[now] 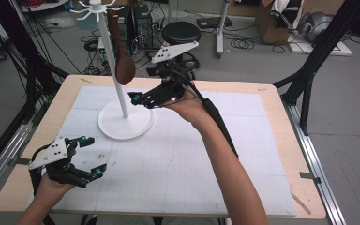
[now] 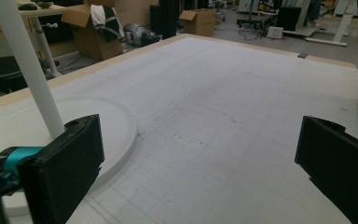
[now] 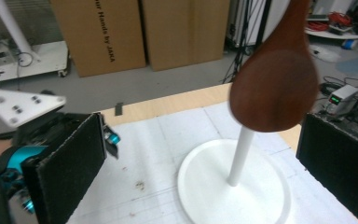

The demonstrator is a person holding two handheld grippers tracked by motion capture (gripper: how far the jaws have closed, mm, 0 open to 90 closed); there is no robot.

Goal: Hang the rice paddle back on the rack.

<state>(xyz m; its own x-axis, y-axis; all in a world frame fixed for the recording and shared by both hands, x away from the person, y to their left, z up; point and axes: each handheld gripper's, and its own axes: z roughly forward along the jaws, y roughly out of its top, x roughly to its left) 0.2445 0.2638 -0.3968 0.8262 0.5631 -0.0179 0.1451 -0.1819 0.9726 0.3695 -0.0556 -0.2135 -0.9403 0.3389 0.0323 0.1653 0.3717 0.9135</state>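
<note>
Now wooden spoon [image 1: 124, 65] hanging on stand [image 1: 124, 123], just beyond right hand-held gripper [image 1: 140, 99], jaws apart.

left gripper [image 1: 87, 156] | black fingers | teal accents | grey 3-cornered plate

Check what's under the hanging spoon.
Under the spoon sit the stand's round white base and its pole. The bowl covers the pole's upper part. The right tongs stand open beside it.
</note>
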